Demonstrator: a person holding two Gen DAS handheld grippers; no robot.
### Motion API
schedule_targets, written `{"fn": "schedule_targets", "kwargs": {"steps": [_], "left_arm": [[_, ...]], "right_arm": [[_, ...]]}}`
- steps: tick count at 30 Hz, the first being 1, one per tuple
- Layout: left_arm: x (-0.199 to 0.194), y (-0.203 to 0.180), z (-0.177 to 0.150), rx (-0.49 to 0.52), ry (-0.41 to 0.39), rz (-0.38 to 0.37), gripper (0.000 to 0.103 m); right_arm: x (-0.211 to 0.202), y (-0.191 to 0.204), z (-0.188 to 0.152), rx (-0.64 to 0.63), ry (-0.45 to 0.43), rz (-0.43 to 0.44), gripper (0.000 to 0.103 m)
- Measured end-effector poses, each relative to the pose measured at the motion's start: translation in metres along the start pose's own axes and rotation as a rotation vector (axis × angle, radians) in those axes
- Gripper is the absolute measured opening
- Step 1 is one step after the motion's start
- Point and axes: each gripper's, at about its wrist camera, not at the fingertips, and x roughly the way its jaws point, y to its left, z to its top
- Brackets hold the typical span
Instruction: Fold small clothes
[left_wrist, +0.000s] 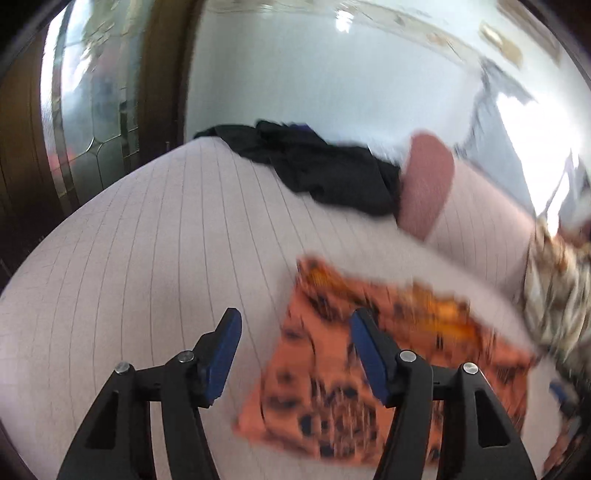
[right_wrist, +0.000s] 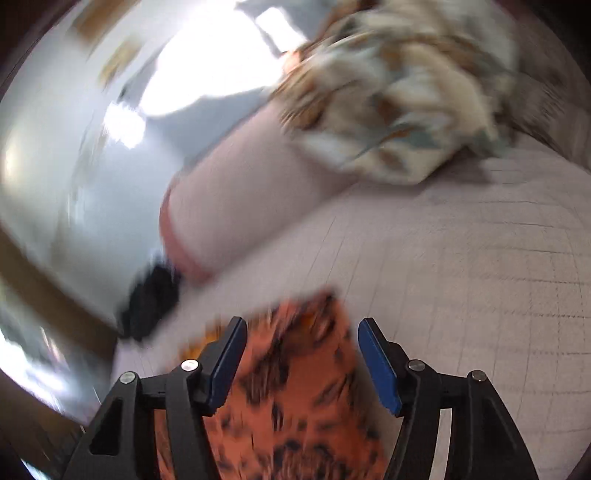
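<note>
An orange garment with black blotches (left_wrist: 325, 387) lies flat on the pale checked bedsheet (left_wrist: 147, 240). My left gripper (left_wrist: 295, 317) hovers over the garment's left edge, its blue pads wide apart and nothing pinched between them. In the right wrist view the same orange garment (right_wrist: 295, 387) runs under and between the fingers of my right gripper (right_wrist: 302, 323). That gripper is open too, and its pads stand clear of the cloth. Both views are blurred.
A heap of black clothes (left_wrist: 325, 173) lies at the far side of the bed, also seen as black clothes (right_wrist: 151, 302). A pink bolster (left_wrist: 424, 184) sits beside it. A crumpled cream patterned cloth (right_wrist: 399, 99) lies at the bed's right. A wooden door with glass (left_wrist: 92, 110) stands at left.
</note>
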Motion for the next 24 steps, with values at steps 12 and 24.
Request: {"fn": "schedule_targets", "kwargs": {"steps": [12, 24], "left_arm": [[0.039, -0.031, -0.058, 0.180, 0.196, 0.027, 0.067], [0.033, -0.012, -0.034, 0.112, 0.148, 0.065, 0.067]], "right_arm": [[0.172, 0.152, -0.048, -0.486, 0.251, -0.200, 0.061], [0.174, 0.197, -0.044, -0.403, 0.206, -0.012, 0.060]]}}
